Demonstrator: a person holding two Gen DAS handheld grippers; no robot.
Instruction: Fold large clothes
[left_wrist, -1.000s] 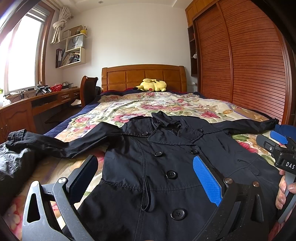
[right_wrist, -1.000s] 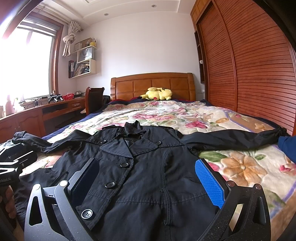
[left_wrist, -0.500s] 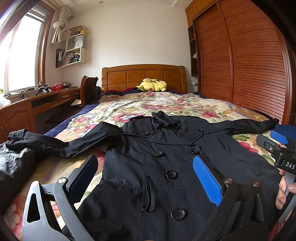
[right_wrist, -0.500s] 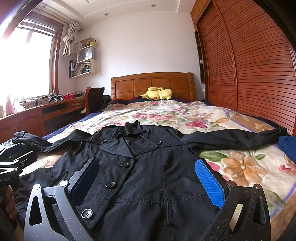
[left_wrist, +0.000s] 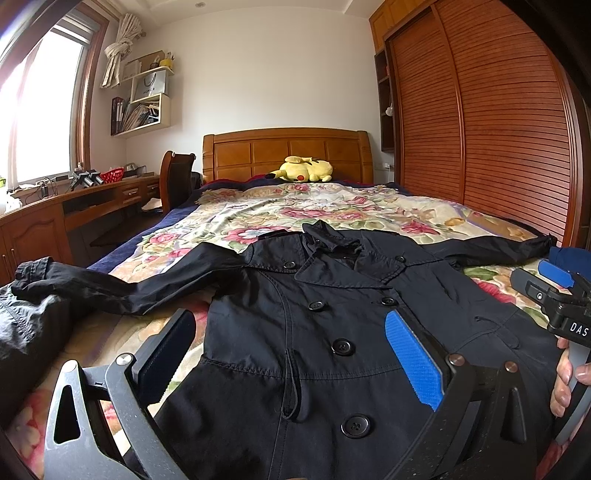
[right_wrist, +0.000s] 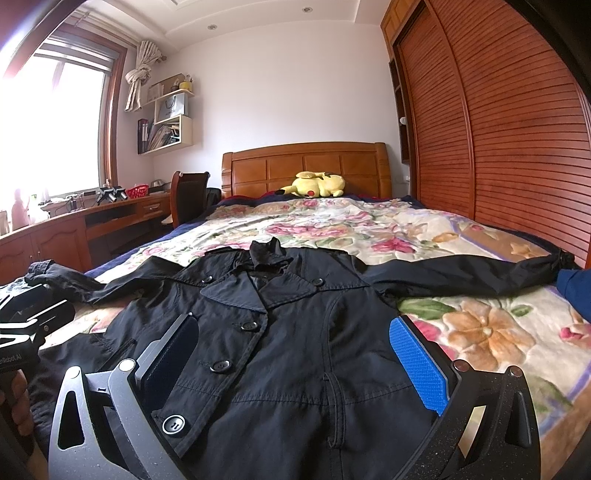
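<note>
**Black coat spread flat on bed, both grippers wide & empty**

I see a black double-breasted coat (left_wrist: 332, 325) lying face up on a floral bedspread (left_wrist: 332, 210), collar toward the wooden headboard (left_wrist: 288, 151), hem toward me. Both sleeves stretch out sideways: the sleeve on the left (left_wrist: 110, 284) reaches the bed's edge, the sleeve on the right (right_wrist: 461, 275) runs out w/ its cuff near the wardrobe (right_wrist: 498, 129). A yellow plush toy (left_wrist: 304, 170) sits by the headboard, well apart from the coat.

My left gripper (left_wrist: 288, 350) hovers over the coat's lower front, jaws spread wide, holding nothing. My right gripper (right_wrist: 295, 362) is likewise wide apart & empty, above the coat's waist.

My guess on handling: fabric looks thin, soft, floppy, prob. a bit slick; buttons & lapels add bulk at the centre. It'd sag if lifted by one point. I'd pinch each sleeve near the cuff, or the shoulder seam, and fold inward across the chest; no fold made yet.
</note>
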